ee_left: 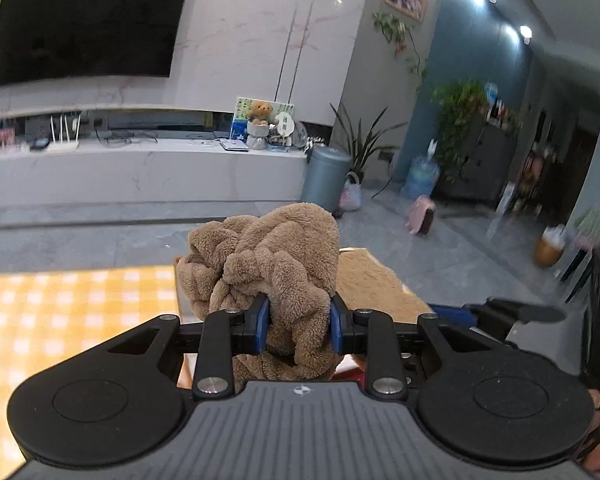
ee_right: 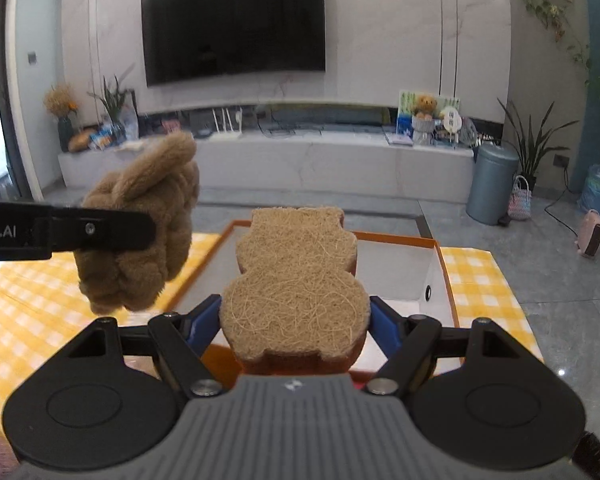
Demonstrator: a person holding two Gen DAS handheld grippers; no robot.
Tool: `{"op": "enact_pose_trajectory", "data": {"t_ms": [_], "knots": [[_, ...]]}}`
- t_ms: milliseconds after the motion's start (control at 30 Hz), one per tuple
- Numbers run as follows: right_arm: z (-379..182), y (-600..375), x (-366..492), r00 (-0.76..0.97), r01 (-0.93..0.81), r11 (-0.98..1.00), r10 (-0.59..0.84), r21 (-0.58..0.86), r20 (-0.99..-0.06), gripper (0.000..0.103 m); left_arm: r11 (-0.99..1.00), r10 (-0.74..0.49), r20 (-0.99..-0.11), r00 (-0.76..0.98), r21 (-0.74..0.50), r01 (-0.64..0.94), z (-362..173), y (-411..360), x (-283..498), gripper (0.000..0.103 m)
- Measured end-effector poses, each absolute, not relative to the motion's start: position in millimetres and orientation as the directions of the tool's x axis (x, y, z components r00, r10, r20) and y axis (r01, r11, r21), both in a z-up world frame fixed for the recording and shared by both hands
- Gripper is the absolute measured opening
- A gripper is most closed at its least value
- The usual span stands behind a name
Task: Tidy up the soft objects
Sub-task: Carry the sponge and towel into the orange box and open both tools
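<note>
The counter [ee_right: 480, 276] is covered by a yellow-and-white checked cloth [ee_right: 24, 312], which spreads across it on both sides; an open box [ee_right: 446, 276] with an orange rim and white inner walls sits directly on the cloth near the far middle; in the left wrist view the same cloth [ee_left: 72, 320] fills the lower left, bright and washed out; beyond the counter's far edge lies a grey tiled floor [ee_right: 532, 240].

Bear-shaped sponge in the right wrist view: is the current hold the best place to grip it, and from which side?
Probably yes. The right gripper is shut on the bear-shaped sponge across its wide lower lobe, pads on the two side edges, coming in from the bottom end along its length. That lobe is broad, and squeezing the edges leaves the flat fibrous face up for lowering into the orange-rimmed box.
</note>
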State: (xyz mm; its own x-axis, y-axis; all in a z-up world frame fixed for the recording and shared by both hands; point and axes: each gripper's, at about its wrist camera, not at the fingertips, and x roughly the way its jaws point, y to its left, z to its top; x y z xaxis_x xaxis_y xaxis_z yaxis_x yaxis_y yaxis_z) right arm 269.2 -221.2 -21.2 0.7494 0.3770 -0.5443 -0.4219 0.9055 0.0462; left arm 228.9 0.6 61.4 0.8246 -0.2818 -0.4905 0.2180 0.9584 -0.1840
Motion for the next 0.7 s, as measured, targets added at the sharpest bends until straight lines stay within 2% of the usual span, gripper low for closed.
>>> {"op": "enact_pose_trajectory", "data": {"t_ms": [233, 533, 700], "knots": [[-39, -209, 334, 0.704, -0.433, 0.901, 0.355, 0.025, -0.615, 0.076, 0.966, -0.254, -0.544, 0.800, -0.110, 0.232, 45, -6, 275, 0.033], [-76, -181, 372, 0.623, -0.492, 0.871, 0.341, -0.014, -0.704, 0.076, 0.971, -0.236, -0.623, 0.746, -0.127, 0.201, 12, 9, 296, 0.033], [-88, -175, 390, 0.585, -0.493, 0.870, 0.331, -0.001, -0.740, 0.076, 0.968, -0.248, -0.635, 0.732, -0.143, 0.204, 2, 14, 301, 0.034]]}}
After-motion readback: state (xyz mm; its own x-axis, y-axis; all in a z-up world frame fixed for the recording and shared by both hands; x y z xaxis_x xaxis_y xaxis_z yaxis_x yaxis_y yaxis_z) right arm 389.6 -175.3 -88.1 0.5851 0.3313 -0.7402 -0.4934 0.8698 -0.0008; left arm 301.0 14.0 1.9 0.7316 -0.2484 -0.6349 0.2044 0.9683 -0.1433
